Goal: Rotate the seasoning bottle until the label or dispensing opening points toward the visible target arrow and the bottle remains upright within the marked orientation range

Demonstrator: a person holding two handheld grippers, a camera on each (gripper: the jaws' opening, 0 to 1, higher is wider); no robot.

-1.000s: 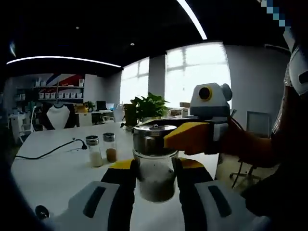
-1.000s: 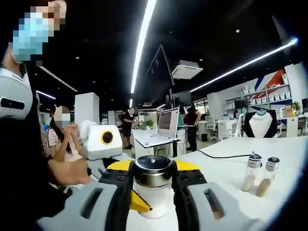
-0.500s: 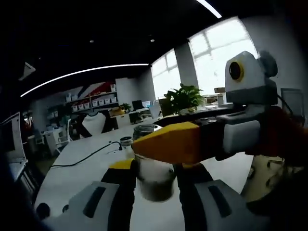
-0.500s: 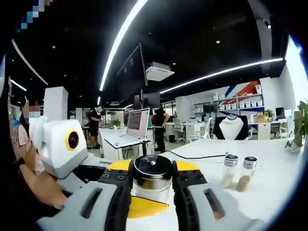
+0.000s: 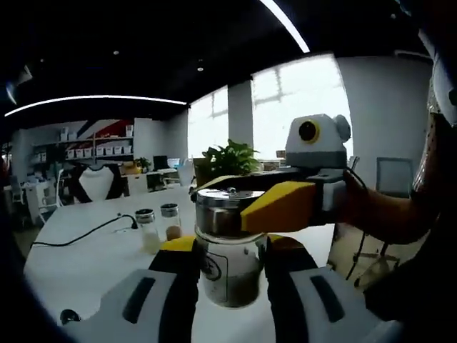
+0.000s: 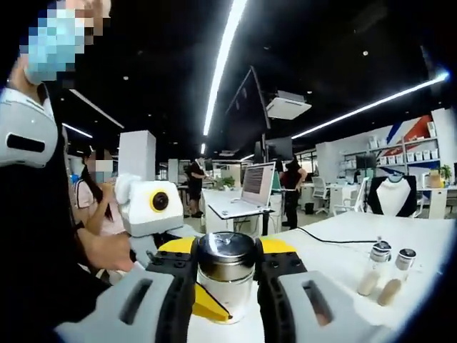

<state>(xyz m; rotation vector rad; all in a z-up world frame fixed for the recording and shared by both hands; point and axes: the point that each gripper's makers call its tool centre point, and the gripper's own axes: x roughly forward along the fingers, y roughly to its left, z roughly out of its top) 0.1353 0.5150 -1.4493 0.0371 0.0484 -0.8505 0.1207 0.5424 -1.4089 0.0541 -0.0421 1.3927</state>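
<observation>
A white counter [image 5: 78, 250] in an open-plan office is carrying the job, and on it a glass seasoning bottle [image 5: 227, 246] with a steel cap is standing upright. The left tongs [image 5: 230, 275] are gripping its glass body from both sides, while the right tongs [image 6: 227, 275] are closing on the steel cap from the opposite side. A label panel is facing the left gripper view, so the turning appears to be under way; no target arrow or marked range is visible, so how much rotation is left cannot be judged. Well apart on the counter, two small shakers [image 5: 158, 227] are standing side by side, one pale, one brown, beside a black cable [image 5: 78, 230]. Neither is crowding the bottle. Behind, a potted plant [image 5: 230, 157] is sitting by the windows, and an open laptop [image 6: 251, 191] is resting on a neighbouring desk.
</observation>
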